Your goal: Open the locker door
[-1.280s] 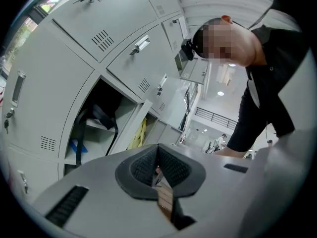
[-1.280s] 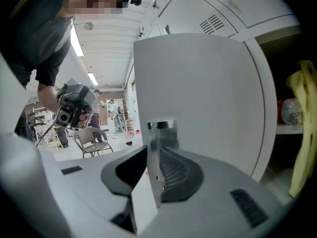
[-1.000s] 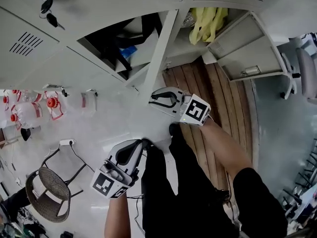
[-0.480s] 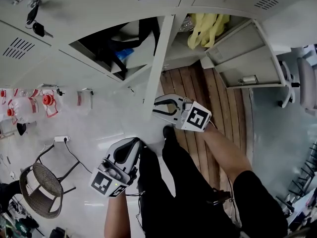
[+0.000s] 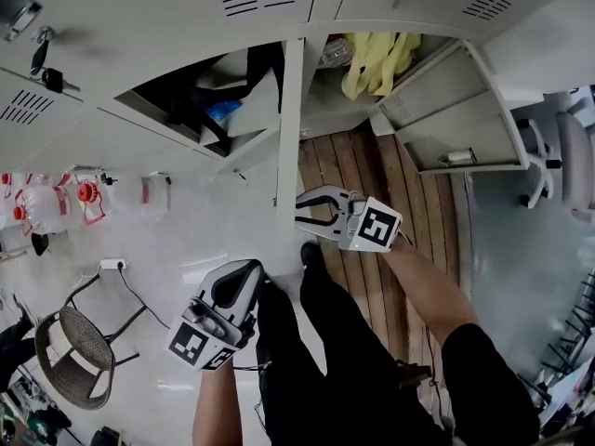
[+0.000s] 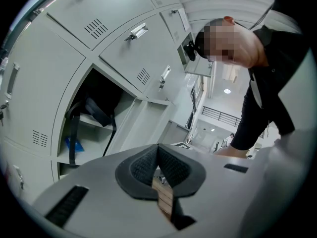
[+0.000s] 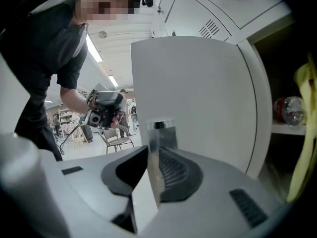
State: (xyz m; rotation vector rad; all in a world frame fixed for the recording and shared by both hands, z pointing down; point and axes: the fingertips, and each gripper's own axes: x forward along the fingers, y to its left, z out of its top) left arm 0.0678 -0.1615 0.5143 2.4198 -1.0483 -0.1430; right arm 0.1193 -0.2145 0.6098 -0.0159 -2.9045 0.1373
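Door [image 5: 289,128] at centre frame stands wide open, right tongs [image 5: 311,214] clamping its edge; left tongs [image 5: 246,272] pressed together, empty. Little remains.

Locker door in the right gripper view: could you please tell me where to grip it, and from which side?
Grip the locker door on its free vertical edge, at the metal latch plate, coming edge-on from the front. It is a thin flat sheet standing ajar, so that edge fits between the jaws; the right gripper is clamped there.
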